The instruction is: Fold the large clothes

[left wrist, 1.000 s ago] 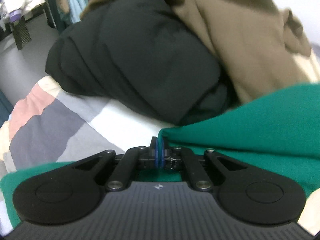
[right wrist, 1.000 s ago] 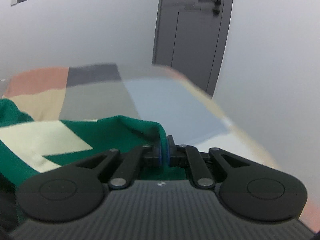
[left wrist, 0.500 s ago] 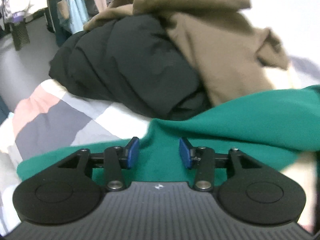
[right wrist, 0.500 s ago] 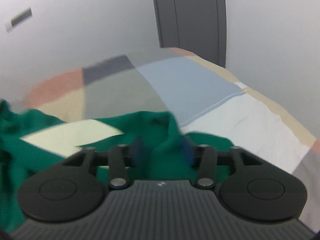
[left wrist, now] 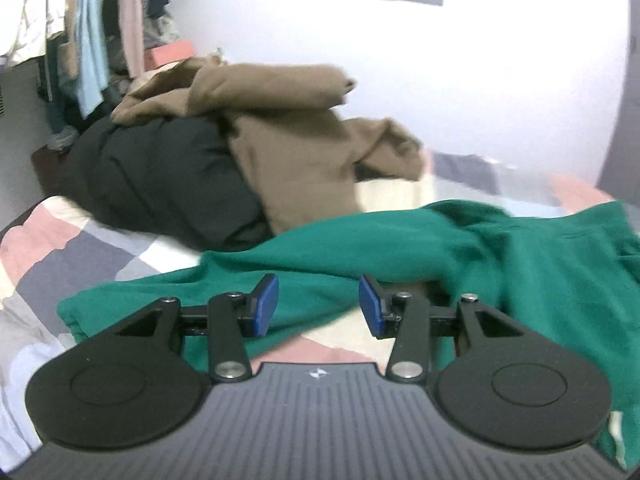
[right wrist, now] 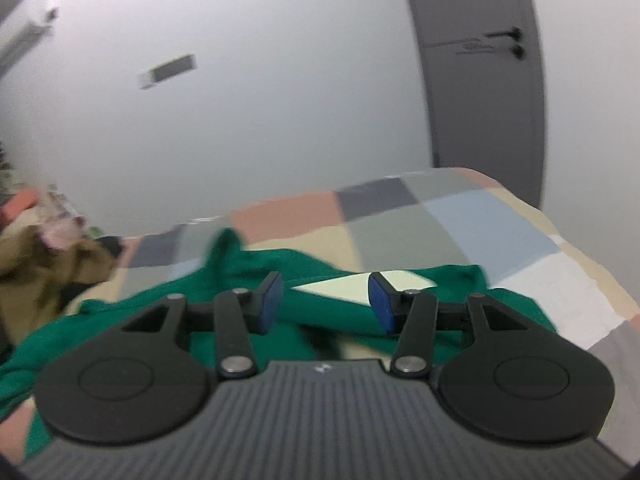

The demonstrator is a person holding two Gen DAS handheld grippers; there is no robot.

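Note:
A large green garment [left wrist: 500,248] lies rumpled on the patchwork bedspread [left wrist: 60,248]. It also shows in the right wrist view [right wrist: 320,312], with a pale cream patch [right wrist: 360,284] on it. My left gripper [left wrist: 318,306] is open and empty, held just above the garment's near edge. My right gripper [right wrist: 326,300] is open and empty, held above the garment near the cream patch.
A pile of a black garment [left wrist: 160,176] with a brown one [left wrist: 288,136] on top lies behind the green one. Hanging clothes [left wrist: 92,32] stand at the far left. A grey door [right wrist: 480,80] and white wall lie beyond the bed [right wrist: 500,232].
Both grippers were shut on the green garment a second ago. They have opened, let it go, and drawn back and up; the garment now lies on the bed.

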